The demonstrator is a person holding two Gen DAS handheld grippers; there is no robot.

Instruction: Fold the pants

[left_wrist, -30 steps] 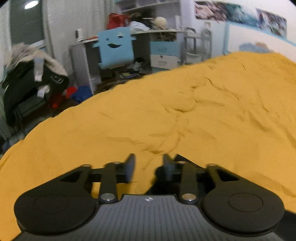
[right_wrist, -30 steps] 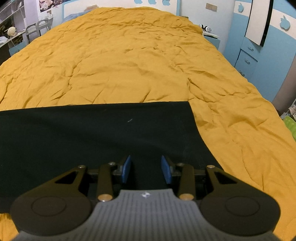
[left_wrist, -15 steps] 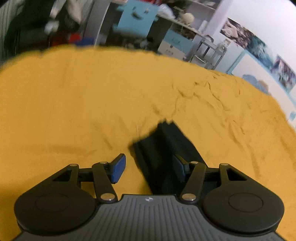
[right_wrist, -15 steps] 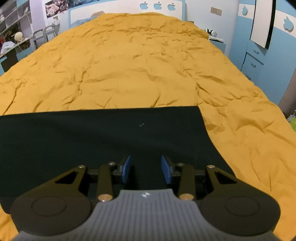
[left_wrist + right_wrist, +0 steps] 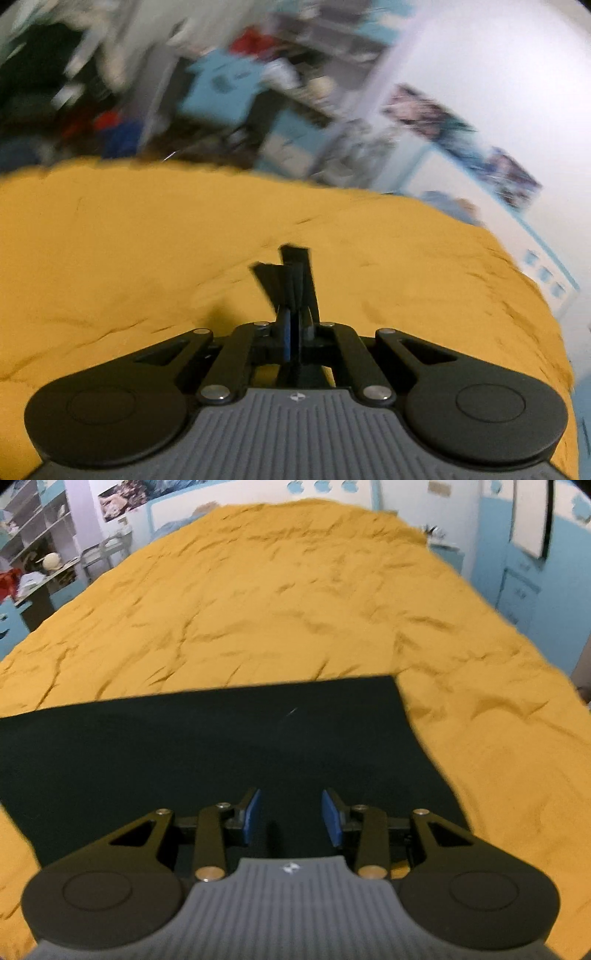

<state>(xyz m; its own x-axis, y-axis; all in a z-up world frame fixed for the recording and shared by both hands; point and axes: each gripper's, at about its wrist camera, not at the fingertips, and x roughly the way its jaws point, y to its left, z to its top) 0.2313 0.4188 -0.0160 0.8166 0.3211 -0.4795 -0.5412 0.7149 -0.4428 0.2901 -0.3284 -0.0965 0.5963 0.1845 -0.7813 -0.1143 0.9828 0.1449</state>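
The pants (image 5: pixel 221 753) lie flat as a dark band across the near part of the bed (image 5: pixel 295 602), on its yellow cover; in the right wrist view their long axis runs left to right, with one short end squared off at the right and the rest running out of view at the left, so which end is waist and which is hem cannot be told; the right gripper (image 5: pixel 291 814) hovers over the near edge of that band, close to its right end, its jaws wide apart with only cloth showing between them, and whether the pads touch the fabric cannot be told. The left gripper (image 5: pixel 295 332) has its jaws pinched together on a bunched fold of the same dark cloth, which sticks up and away from the jaws as narrow layered strips against the yellow cover; that view is blurred, so how much cloth is held is unclear. The move to come likely turns on this: the left gripper alone has a hold, and a fold along the long axis would carry its end to the right, toward the squared end under the right gripper, which would need to close first to pin that end.
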